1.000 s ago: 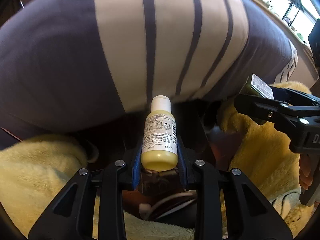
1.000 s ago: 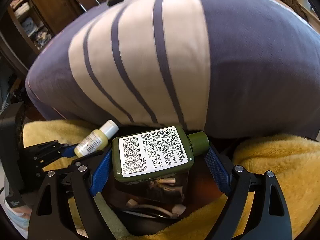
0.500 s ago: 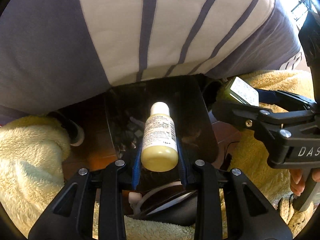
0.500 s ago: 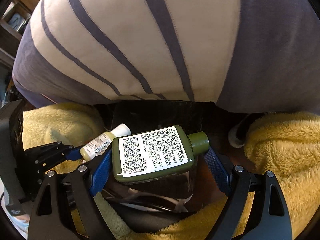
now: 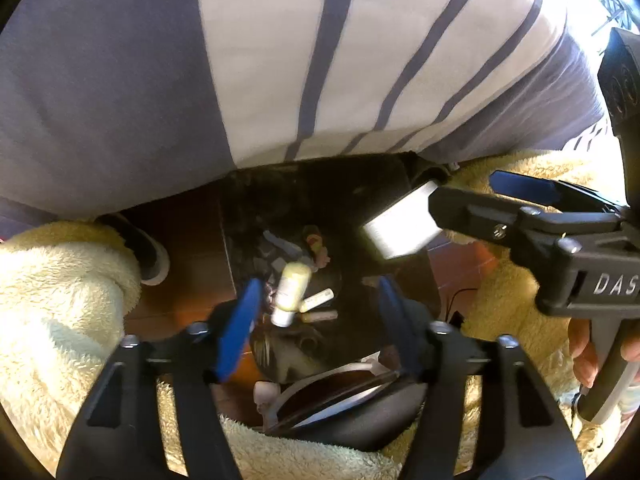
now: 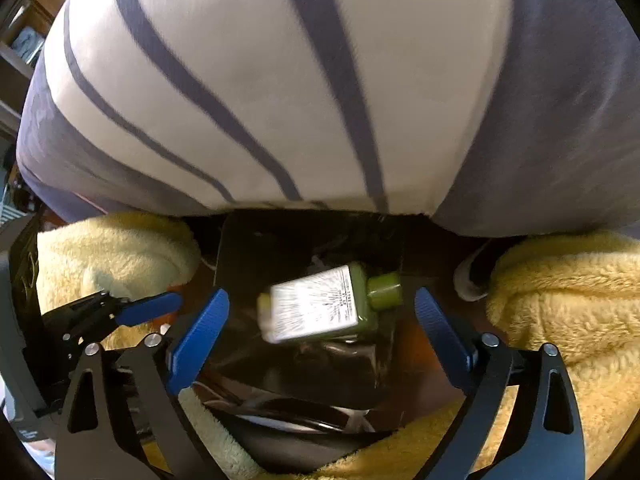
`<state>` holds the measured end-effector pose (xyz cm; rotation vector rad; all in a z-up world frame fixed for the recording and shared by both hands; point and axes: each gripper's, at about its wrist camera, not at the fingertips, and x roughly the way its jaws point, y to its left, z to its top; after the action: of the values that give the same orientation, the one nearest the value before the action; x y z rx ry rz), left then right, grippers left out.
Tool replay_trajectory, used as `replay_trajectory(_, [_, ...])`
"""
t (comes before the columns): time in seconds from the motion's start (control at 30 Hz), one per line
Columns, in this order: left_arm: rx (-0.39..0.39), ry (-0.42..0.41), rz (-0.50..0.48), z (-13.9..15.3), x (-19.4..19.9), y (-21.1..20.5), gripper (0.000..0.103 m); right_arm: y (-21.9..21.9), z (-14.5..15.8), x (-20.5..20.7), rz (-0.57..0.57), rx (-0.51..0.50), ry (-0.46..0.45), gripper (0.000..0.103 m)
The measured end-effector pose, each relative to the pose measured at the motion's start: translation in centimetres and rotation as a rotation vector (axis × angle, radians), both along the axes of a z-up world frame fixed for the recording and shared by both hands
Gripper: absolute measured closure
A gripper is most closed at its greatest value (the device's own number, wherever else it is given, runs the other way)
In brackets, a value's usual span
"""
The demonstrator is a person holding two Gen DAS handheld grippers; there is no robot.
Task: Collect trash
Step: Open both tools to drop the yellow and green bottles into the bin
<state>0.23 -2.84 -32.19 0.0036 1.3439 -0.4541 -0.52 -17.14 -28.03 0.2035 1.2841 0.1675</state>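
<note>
A small yellow bottle (image 5: 291, 290) with a white cap tumbles cap-down inside the black trash bin (image 5: 320, 184), below my left gripper (image 5: 318, 284). Its jaws are opening, and the blue pads (image 5: 240, 320) stand clear of the bottle. The green bottle (image 6: 324, 306) with a white label is blurred and loose between the wide blue pads (image 6: 198, 336) of my right gripper (image 6: 322, 296), right over the bin (image 6: 280, 240). Those jaws are opening too. The left wrist view shows the green bottle's label (image 5: 400, 226) beside the right gripper (image 5: 484, 200).
A grey and white striped cushion (image 5: 320, 60) bulges over the bin's far side. Yellow fleece (image 5: 52, 300) flanks the bin on both sides, with a shoe (image 5: 148, 256) on the red-brown floor (image 5: 188, 248). Several small scraps and tubes (image 5: 318, 300) lie in the bin.
Both grippers sank toward the bin, then spread their jaws. The yellow bottle left the left pads and dropped into the bin. The green bottle came loose from the right pads.
</note>
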Motion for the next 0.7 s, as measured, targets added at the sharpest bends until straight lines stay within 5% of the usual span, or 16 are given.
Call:
replay_trajectory(0.3, [0.02, -0.074, -0.007, 2.4, -0.6, -0.1, 0.008, -1.4, 2.8, -0.8, -0.035, 0.002, -0.067, 0.004])
replay_trajectory(0.7, [0.003, -0.258, 0.012, 9.6, -0.7, 1.0, 0.008, -4.0, 10.0, -2.2, -0.088, 0.018, -0.253, 0.004])
